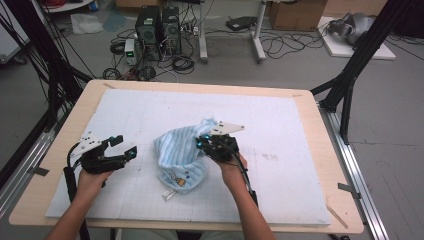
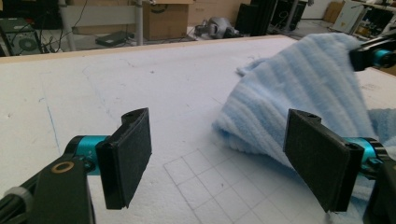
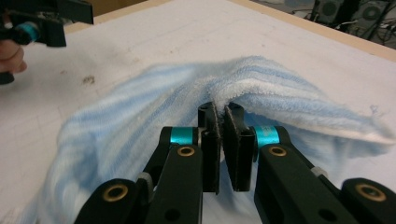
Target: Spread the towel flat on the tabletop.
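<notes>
Only just begun: no neat fold made yet.

On the left, left gripper (image 1: 121, 150) hovering with jaws wide apart, holding nothing, close beside the cloth.

In the middle, blue towel (image 1: 181, 155) bunched up on the white mat (image 1: 280, 130).

On the right, right gripper (image 3: 223, 122) pinched tight on 1 raised fold.

— What surrounds the work area?
— A pale wooden tabletop (image 1: 327, 165) under a white gridded foam mat (image 1: 150, 115), on a grey floor (image 1: 395, 130).

— And behind it?
— Two black computer towers (image 1: 159, 26) amid tangled cables (image 1: 180, 62), the white legs of a desk (image 1: 257, 35), a cardboard box (image 1: 296, 14), and black frame struts (image 1: 357, 60) on either side.
</notes>
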Demonstrator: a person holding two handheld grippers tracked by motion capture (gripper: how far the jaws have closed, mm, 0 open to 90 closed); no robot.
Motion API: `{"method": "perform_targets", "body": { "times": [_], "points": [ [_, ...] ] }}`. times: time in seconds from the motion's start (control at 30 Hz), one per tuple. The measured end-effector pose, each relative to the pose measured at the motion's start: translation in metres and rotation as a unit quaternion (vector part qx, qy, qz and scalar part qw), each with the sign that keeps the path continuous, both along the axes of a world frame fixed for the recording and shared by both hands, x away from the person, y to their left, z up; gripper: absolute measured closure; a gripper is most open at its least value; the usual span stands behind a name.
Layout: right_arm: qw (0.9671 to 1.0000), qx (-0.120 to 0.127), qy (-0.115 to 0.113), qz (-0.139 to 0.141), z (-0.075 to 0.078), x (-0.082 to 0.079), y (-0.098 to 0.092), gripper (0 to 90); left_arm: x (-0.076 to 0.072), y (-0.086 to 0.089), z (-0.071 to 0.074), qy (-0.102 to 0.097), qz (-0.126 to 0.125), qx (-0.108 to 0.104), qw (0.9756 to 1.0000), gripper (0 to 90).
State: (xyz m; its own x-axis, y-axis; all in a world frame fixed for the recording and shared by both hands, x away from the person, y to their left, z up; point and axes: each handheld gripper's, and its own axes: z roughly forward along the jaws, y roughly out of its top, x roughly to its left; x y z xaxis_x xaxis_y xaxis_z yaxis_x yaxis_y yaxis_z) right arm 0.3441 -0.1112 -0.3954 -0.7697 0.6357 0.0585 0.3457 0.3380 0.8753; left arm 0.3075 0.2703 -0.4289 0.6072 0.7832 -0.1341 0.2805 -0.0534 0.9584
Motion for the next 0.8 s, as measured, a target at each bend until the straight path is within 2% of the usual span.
{"method": "perform_targets", "body": {
  "times": [0.27,0.43,0.6,0.63,0.67,0.7,0.73,0.77,0.8],
  "points": [
    [0.9998,0.008,-0.004,0.018,0.004,-0.027,-0.052,85.6,0.001,-0.003,0.000,0.001,-0.003,-0.003,1.0000,24.1],
    [0.9998,0.008,0.011,0.016,-0.002,-0.039,-0.077,85.6,0.002,-0.004,-0.001,0.004,-0.003,-0.005,1.0000,24.3],
    [0.9994,-0.020,0.021,0.016,-0.009,-0.051,-0.095,85.7,0.001,-0.003,0.000,0.002,-0.006,-0.006,1.0000,25.8],
    [0.9992,-0.025,0.028,0.012,-0.011,-0.054,-0.100,85.7,0.001,-0.003,0.000,0.003,-0.005,-0.007,1.0000,26.4],
    [0.9986,-0.041,0.032,0.003,-0.013,-0.057,-0.108,85.7,0.002,-0.004,0.000,0.002,-0.005,-0.008,1.0000,26.4],
    [0.9986,-0.041,0.032,0.003,-0.013,-0.057,-0.108,85.7,0.002,-0.004,0.000,0.004,-0.007,-0.009,0.9999,26.4],
    [0.9981,-0.051,0.035,-0.004,-0.014,-0.058,-0.113,85.7,0.002,-0.005,0.000,0.006,-0.011,-0.010,0.9999,26.4],
    [0.9967,-0.070,0.038,-0.018,-0.017,-0.060,-0.118,85.7,0.002,-0.006,0.000,0.010,-0.015,-0.014,0.9997,26.8],
    [0.9930,-0.104,0.044,-0.034,-0.021,-0.062,-0.126,85.7,0.002,-0.007,0.000,0.011,-0.018,-0.015,0.9997,28.1]
  ]
}}
